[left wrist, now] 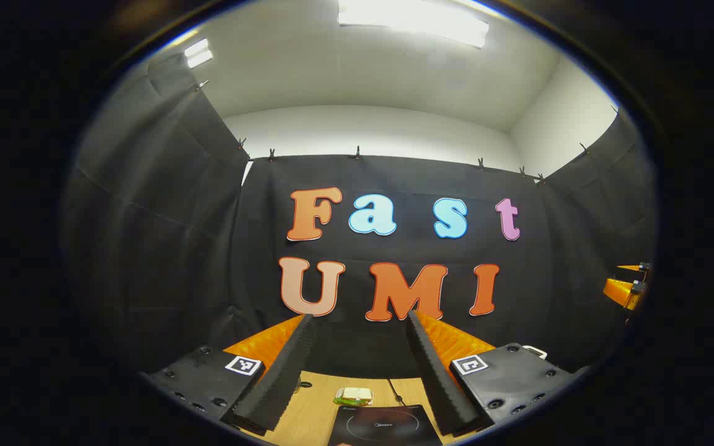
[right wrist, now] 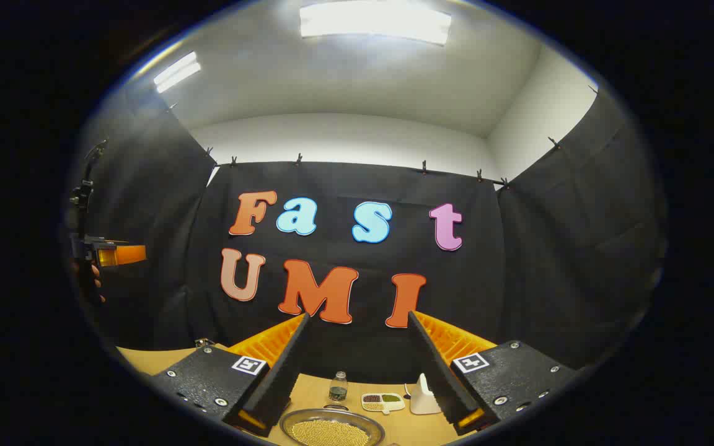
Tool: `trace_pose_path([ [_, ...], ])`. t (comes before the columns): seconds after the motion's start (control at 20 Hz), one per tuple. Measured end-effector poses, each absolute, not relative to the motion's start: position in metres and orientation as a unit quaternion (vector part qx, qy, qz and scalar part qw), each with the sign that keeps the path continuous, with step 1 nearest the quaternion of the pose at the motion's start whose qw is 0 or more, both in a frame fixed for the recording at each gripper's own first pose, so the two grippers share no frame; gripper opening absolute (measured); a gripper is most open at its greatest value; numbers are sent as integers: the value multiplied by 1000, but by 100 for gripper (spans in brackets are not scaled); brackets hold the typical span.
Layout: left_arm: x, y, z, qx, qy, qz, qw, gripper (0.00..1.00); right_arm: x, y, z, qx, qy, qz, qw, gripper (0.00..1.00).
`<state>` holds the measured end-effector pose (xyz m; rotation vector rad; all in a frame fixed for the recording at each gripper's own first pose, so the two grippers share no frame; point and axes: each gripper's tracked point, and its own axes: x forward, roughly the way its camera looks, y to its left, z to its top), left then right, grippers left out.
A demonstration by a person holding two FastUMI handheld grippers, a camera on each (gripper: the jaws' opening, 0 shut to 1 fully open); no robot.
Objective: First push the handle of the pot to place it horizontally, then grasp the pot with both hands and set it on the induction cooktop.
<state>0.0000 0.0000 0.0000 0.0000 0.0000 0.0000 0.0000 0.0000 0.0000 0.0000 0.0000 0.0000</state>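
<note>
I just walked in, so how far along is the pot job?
Nothing looks done. The left gripper and right gripper are both open, raised and holding nothing. The induction cooktop is bare where it shows. Pushing the handle, grasping and placing the pot all remain.

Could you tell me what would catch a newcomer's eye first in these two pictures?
Probably the open left claw, its orange-backed fingers framing a black induction cooktop on the wooden table. In the right gripper view, the open right claw frames a metal pan of yellowish beans at the bottom, with a small bottle and a divided dish behind.
</note>
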Motion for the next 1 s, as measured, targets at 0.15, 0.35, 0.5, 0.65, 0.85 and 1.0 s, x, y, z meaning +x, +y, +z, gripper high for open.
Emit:
trace_pose_path([
  [0.15, 0, -3, 2, -5, -4, -3, 1000, 96, -1, 4, 2, 1, -2, 4, 1000, 94],
  [0.35, -2, -4, 4, -8, -10, -5, 1000, 96, 0, 5, 2, -3, 0, 6, 1000, 94],
  [0.5, -3, -2, 9, -7, -18, -2, 1000, 96, 0, 7, 4, -4, 1, 7, 1000, 95],
  [0.65, -3, -5, 10, -6, -20, -4, 1000, 96, 0, 7, 5, -2, 0, 8, 1000, 95],
  [0.85, -2, -5, 13, -16, -29, -4, 999, 96, 1, 12, -2, 0, 4, 15, 1000, 95],
  [1.0, 1, 0, 19, -19, -48, 0, 999, 96, 6, 10, -15, -4, 12, 15, 1000, 95],
])
